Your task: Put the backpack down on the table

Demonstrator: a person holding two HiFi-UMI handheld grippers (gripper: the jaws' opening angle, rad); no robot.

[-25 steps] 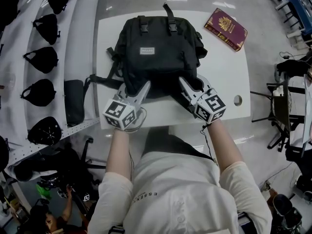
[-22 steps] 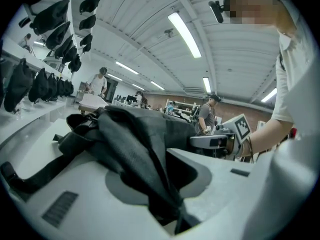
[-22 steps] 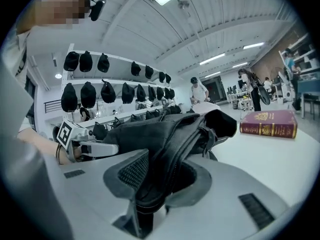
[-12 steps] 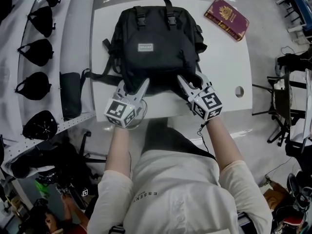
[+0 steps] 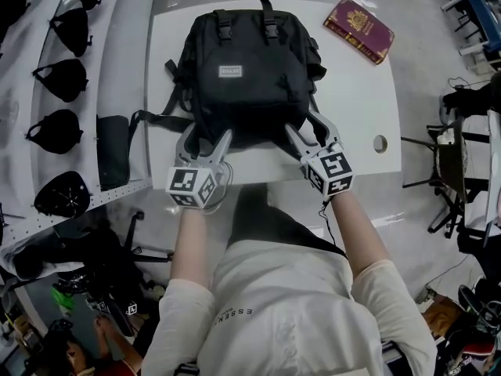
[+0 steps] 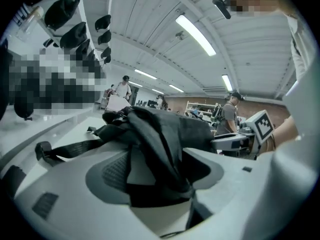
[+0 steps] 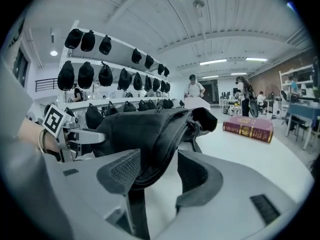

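Backpack set flat on the table, both grippers letting go.

In the head view, the black backpack is seen lying on the white table, with a red book well apart at the far right corner; the left gripper and right gripper are placed at its near edge. In the left gripper view, the jaws are opening, and a black strap of the backpack is draped loosely between them, unpinched. In the right gripper view, the jaws are likewise opening; dark fabric is leaned against one pad only, and a gap is left at the other.
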